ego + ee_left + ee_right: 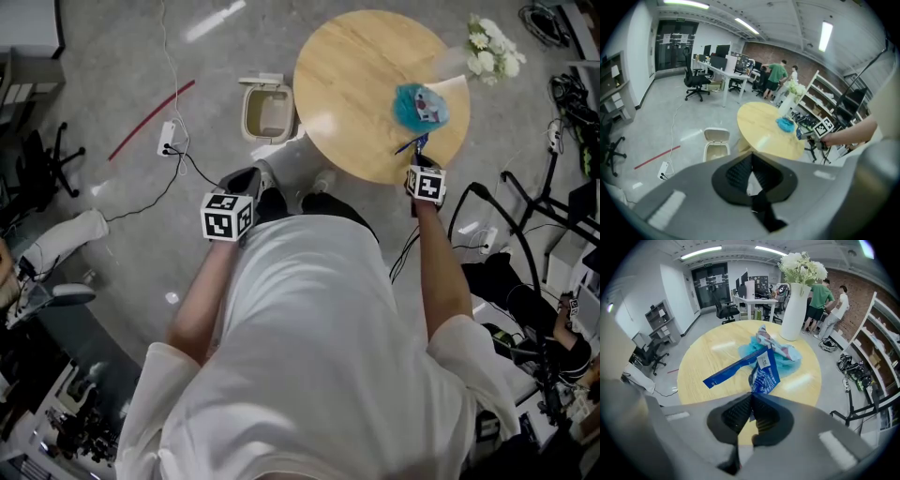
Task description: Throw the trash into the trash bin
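Note:
A round wooden table [349,75] bears a heap of teal and white trash [419,105]. My right gripper [418,157] hangs over the table's near edge, shut on a blue printed wrapper [764,374] that is lifted off the wood, with a long blue strip [725,371] trailing to the left. In the right gripper view the teal heap [777,351] lies just beyond the gripper [751,398]. The beige trash bin [267,112] stands lid-open on the floor left of the table. My left gripper [244,180] hovers near the bin [716,146], shut [751,158] with nothing held.
A white vase of flowers [489,49] stands at the table's far right edge. A power strip with cables [169,138] and a red floor line [150,119] lie left of the bin. Black stands and cables [530,202] crowd the right side. Two people [778,77] stand far off.

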Demonstrator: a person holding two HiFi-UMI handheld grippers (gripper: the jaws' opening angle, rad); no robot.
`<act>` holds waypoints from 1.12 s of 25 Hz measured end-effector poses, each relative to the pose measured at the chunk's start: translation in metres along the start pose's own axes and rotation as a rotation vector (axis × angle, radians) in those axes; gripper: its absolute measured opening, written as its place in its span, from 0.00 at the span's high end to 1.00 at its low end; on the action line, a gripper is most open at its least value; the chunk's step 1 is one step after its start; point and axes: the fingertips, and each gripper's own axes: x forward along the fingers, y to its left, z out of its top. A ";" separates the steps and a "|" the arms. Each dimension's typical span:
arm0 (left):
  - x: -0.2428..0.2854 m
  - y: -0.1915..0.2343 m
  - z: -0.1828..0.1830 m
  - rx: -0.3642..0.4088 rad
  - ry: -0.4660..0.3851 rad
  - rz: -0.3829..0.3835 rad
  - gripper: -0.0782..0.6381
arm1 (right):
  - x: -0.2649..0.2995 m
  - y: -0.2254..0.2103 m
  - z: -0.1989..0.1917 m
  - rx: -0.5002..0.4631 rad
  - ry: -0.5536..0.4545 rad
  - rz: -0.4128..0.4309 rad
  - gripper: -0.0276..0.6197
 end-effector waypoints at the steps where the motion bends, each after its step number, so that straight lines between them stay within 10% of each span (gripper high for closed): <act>1: -0.001 0.003 0.001 0.001 -0.001 -0.001 0.88 | -0.001 0.003 0.001 0.001 -0.003 0.001 0.96; 28: -0.030 0.079 -0.018 -0.029 -0.015 0.004 0.88 | -0.018 0.148 0.053 -0.037 -0.080 0.182 0.96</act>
